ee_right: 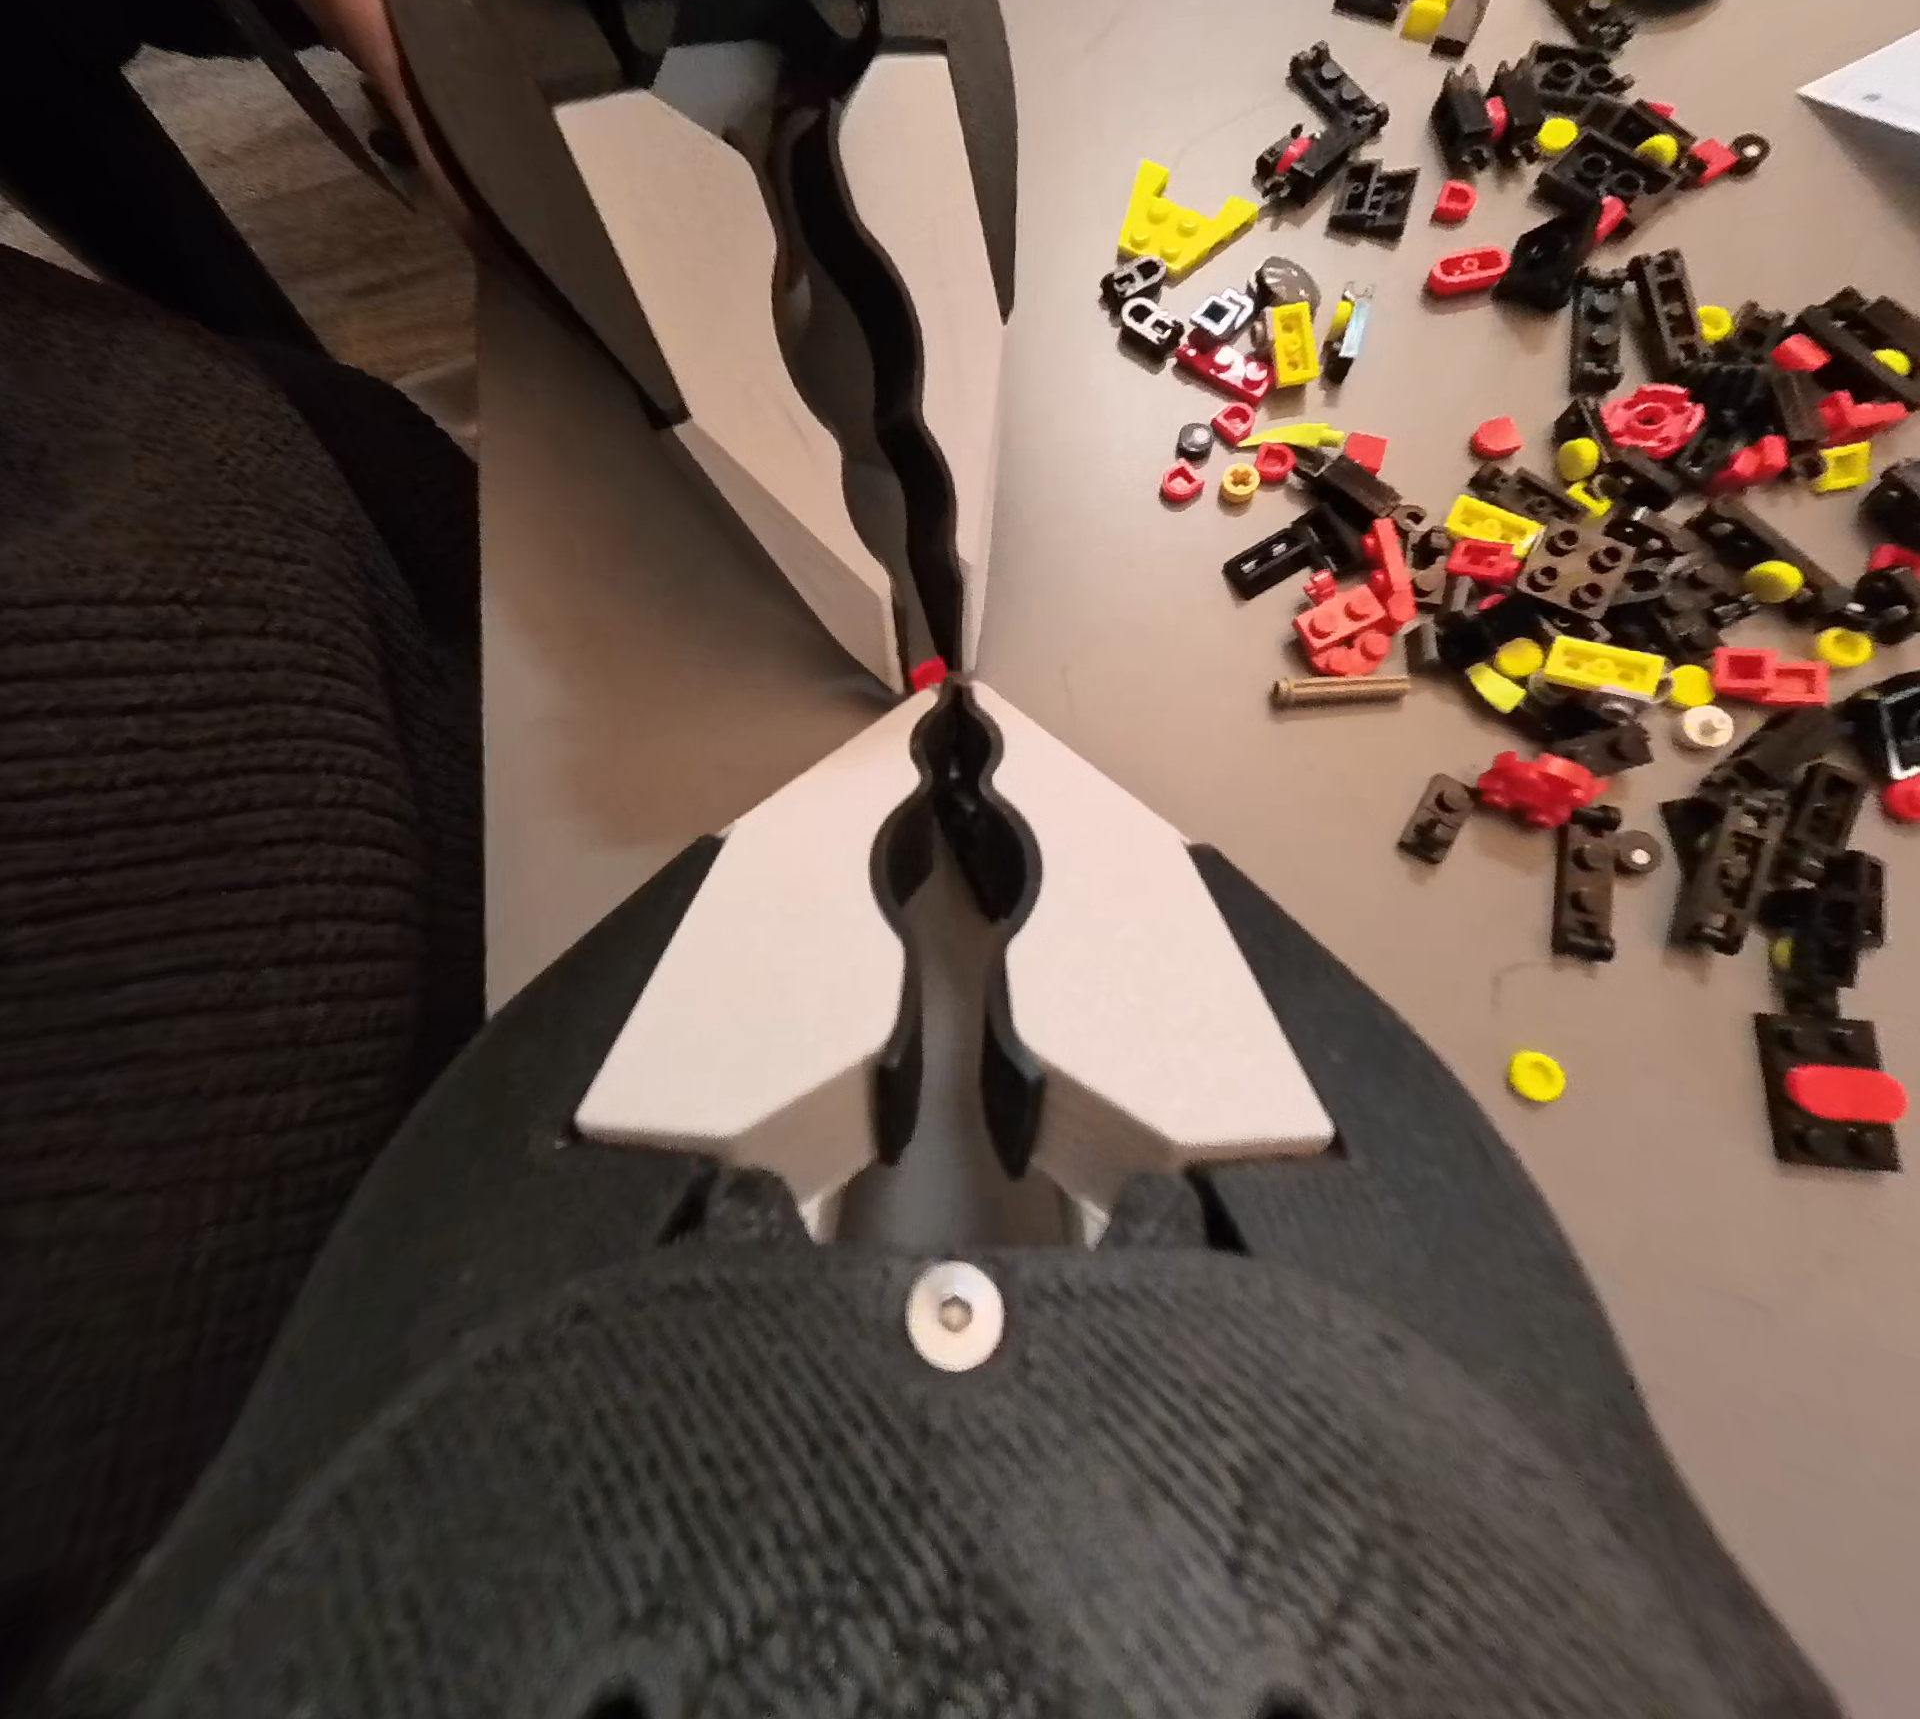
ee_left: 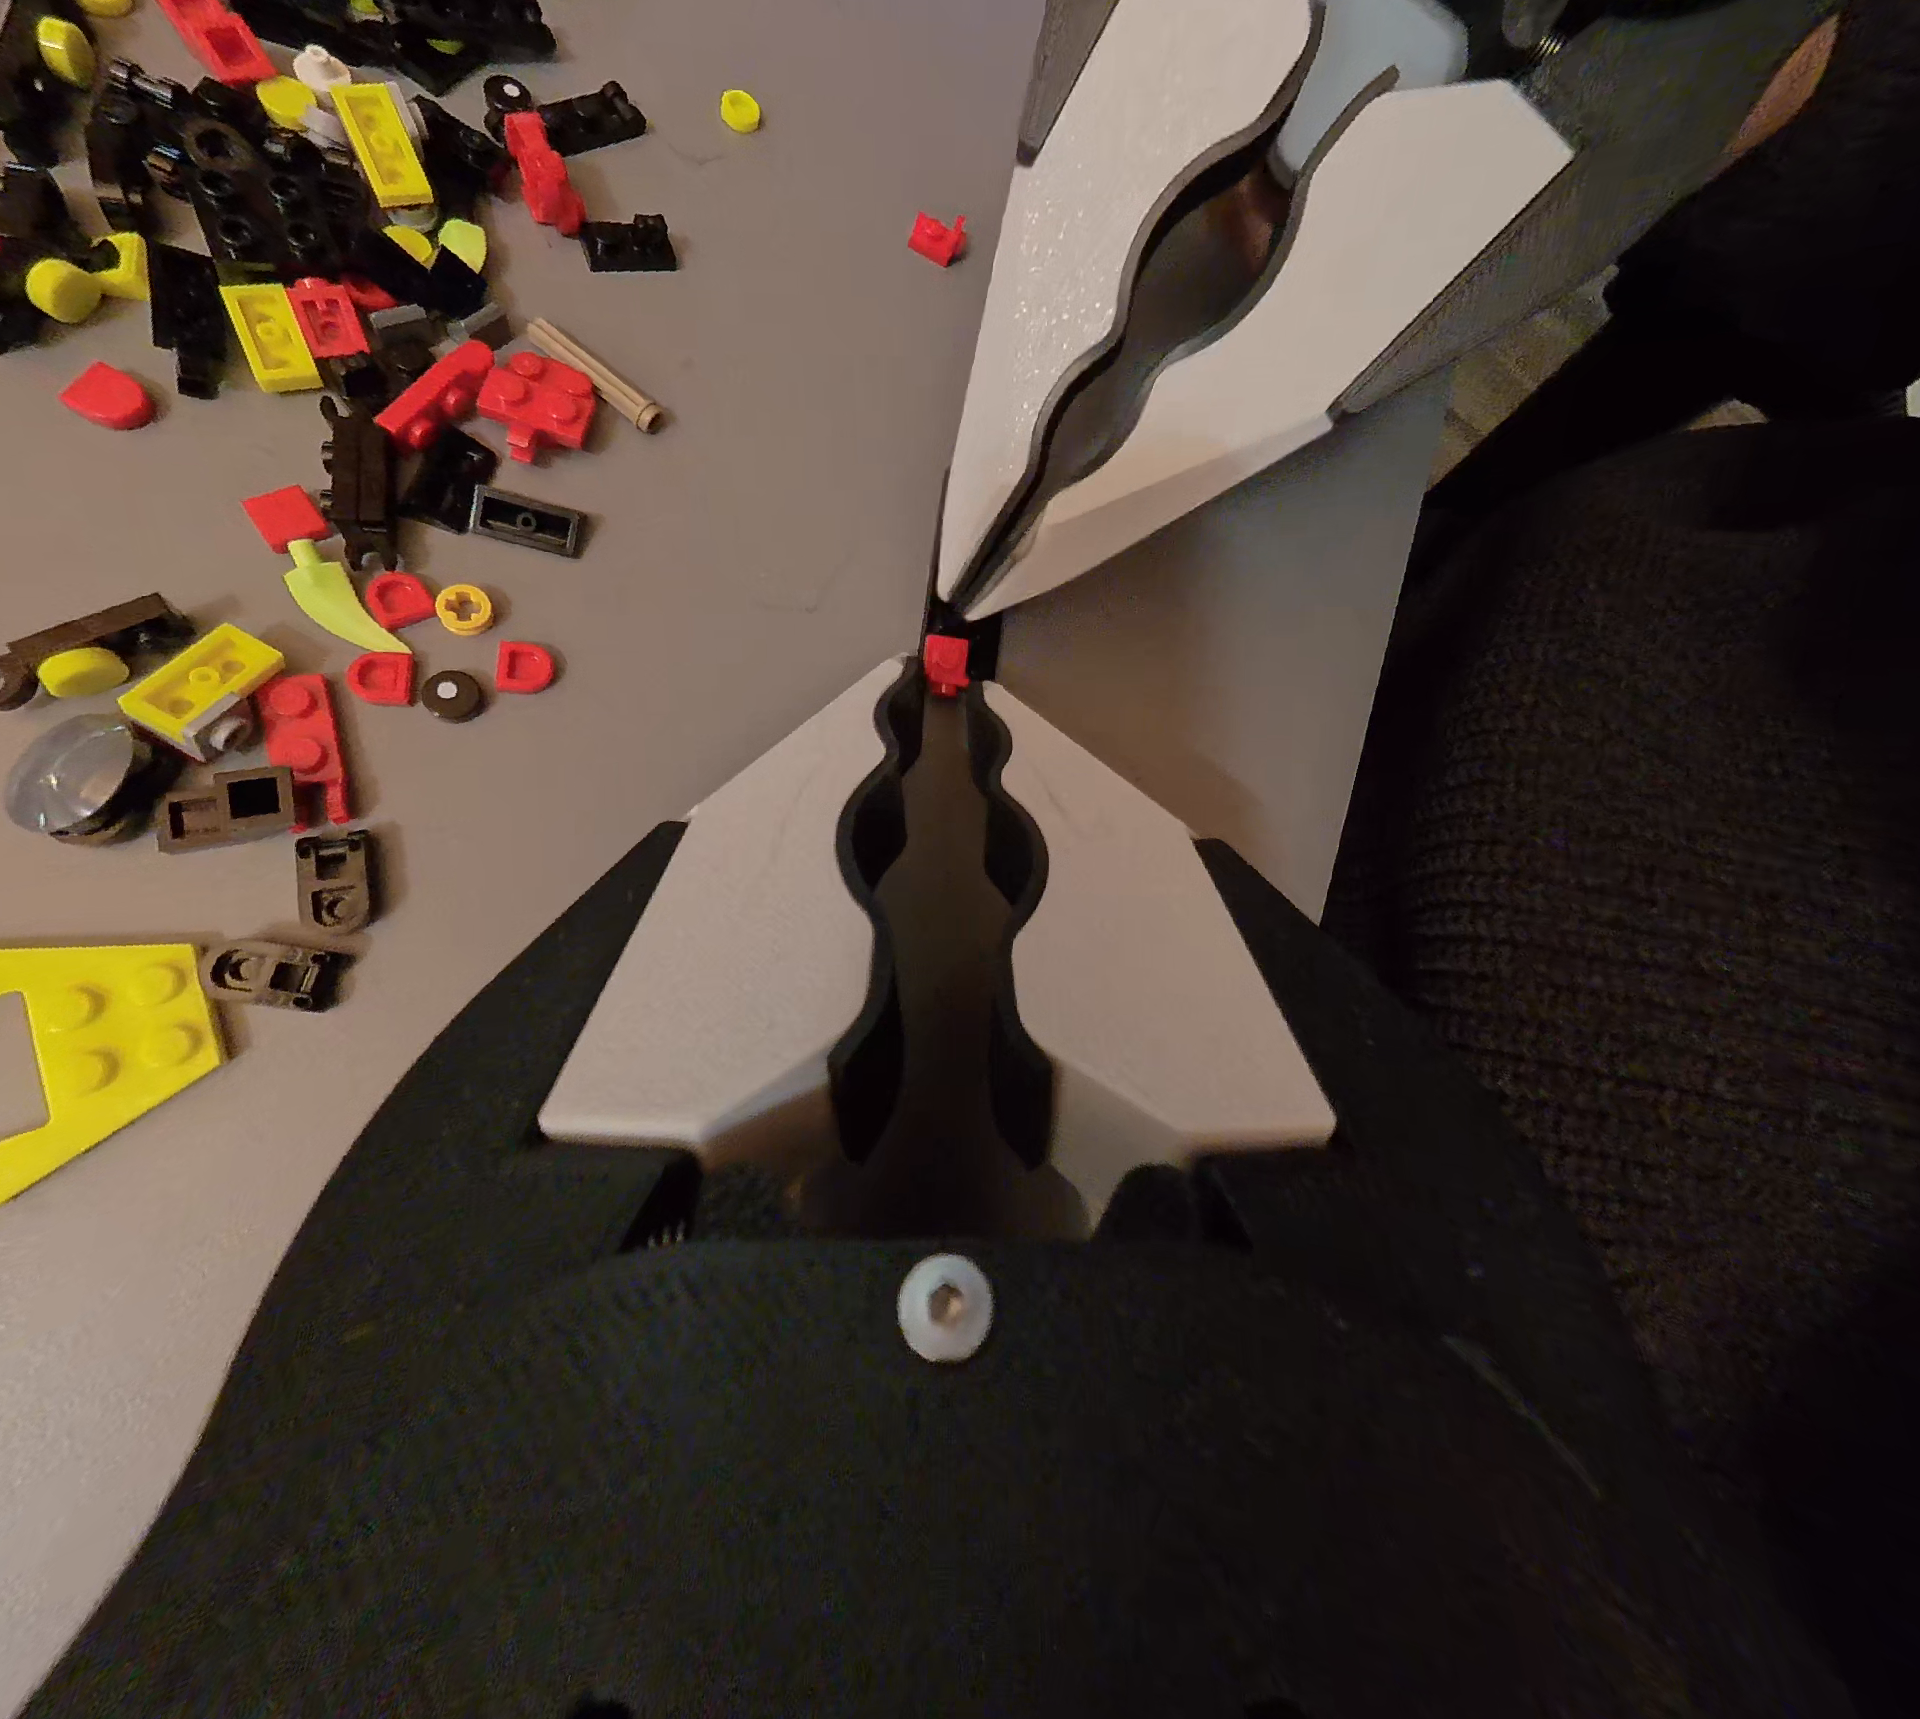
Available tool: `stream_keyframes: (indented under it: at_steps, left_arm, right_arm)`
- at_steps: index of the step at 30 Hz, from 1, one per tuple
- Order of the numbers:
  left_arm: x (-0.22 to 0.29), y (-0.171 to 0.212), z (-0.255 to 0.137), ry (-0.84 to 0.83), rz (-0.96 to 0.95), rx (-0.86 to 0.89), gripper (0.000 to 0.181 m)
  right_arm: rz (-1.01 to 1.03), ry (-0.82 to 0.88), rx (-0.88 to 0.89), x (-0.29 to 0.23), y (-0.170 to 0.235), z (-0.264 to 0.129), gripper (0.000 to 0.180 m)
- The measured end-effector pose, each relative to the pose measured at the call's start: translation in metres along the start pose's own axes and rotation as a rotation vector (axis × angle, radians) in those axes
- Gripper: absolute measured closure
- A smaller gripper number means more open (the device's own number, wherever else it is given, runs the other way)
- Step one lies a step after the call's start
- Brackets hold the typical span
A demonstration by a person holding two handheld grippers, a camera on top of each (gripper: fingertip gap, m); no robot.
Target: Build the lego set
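Dim, warm indoor light falls evenly across the grey table (ee_left: 810, 443), casting only soft, short shadows beneath the scattered bricks (ee_right: 1621, 547). Wide-angle distortion bends the edges of both views; the dark foreground housings lose detail, and the right view's far corners blur.

Grey table (ee_left: 831, 7), white paper (ee_right: 1870, 90)

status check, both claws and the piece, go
Left claw shut on small red piece. Right claw shut on a black piece, tip to tip. Loose pile off to the side, nothing between.
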State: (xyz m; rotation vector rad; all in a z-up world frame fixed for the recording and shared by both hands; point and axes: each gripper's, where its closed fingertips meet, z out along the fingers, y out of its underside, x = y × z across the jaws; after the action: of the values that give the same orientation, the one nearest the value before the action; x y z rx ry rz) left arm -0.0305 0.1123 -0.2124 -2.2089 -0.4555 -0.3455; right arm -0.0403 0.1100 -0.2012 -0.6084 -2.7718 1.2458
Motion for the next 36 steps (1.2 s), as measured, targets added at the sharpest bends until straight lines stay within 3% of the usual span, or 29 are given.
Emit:
stream_keyframes:
  at_steps: [27,31,36]
  left_arm:
    - [0.003,0.001,0.001,0.002,0.021,-0.004,0.176]
    - [0.002,-0.001,0.002,-0.018,0.027,0.003,0.177]
    - [-0.001,0.003,0.001,-0.051,0.042,-0.015,0.175]
  right_arm:
    - [-0.123,0.058,-0.146,-0.008,0.008,0.007,0.180]
    - [-0.077,-0.057,-0.144,-0.030,0.010,0.015,0.180]
    - [-0.200,0.057,-0.177,-0.022,0.010,0.014,0.180]
